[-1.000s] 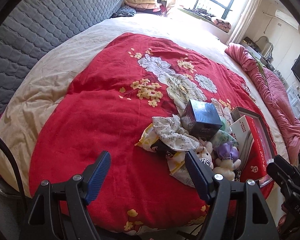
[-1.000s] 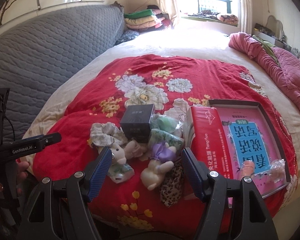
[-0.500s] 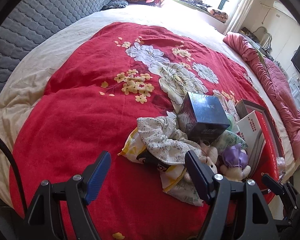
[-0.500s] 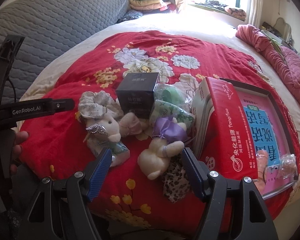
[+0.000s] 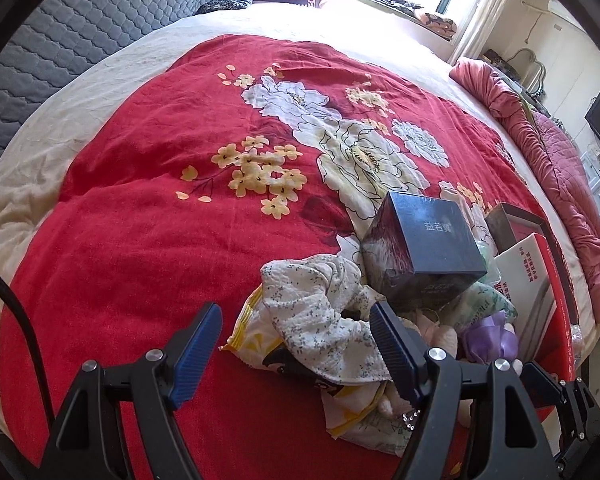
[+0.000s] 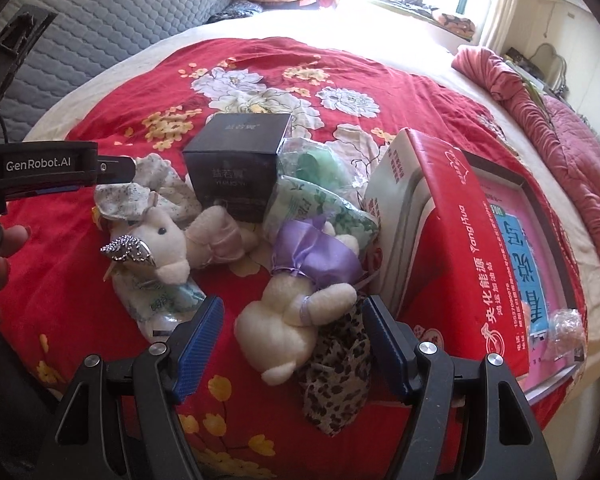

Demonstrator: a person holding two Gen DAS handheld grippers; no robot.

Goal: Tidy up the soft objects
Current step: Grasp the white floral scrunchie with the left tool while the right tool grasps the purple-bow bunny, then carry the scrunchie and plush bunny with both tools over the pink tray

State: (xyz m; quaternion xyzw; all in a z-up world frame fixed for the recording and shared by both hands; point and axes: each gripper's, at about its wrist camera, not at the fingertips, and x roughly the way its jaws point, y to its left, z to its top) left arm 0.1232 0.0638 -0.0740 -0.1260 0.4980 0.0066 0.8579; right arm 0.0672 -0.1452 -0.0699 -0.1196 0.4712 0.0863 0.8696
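The right gripper [image 6: 290,332] has its blue fingers [image 6: 198,344] spread wide apart with nothing held, and a cream plush toy in a purple satin dress [image 6: 300,300] lies on its back between them, just ahead of the tips. A leopard-print cloth [image 6: 336,384] lies under the toy's lower side, touching the right finger. To the left lies a second plush toy with a sequined ear [image 6: 160,244], resting on a pale printed packet [image 6: 156,300].

The left gripper [image 5: 296,340] is likewise spread apart and empty. Between its fingers [image 5: 196,352] sits a crumpled white floral cloth [image 5: 320,304], draped over a yellow-edged wrapper [image 5: 256,336] and pressing against the right finger.

Behind the cloth and toys stands a dark square box [image 6: 236,160], touching the floral cloth on one side and green-patterned soft packets [image 6: 316,208] on the other. Right of these, a red-and-white carton [image 6: 452,224] stands on edge, leaning against a shallow tray holding a pink printed sheet [image 6: 512,240].

Everything rests on a red floral blanket [image 5: 148,216] spread over the bed [image 5: 80,112]. A rumpled pink quilt [image 5: 560,184] lies along the bed's right edge, with a grey quilted headboard [image 5: 80,20] on the left.
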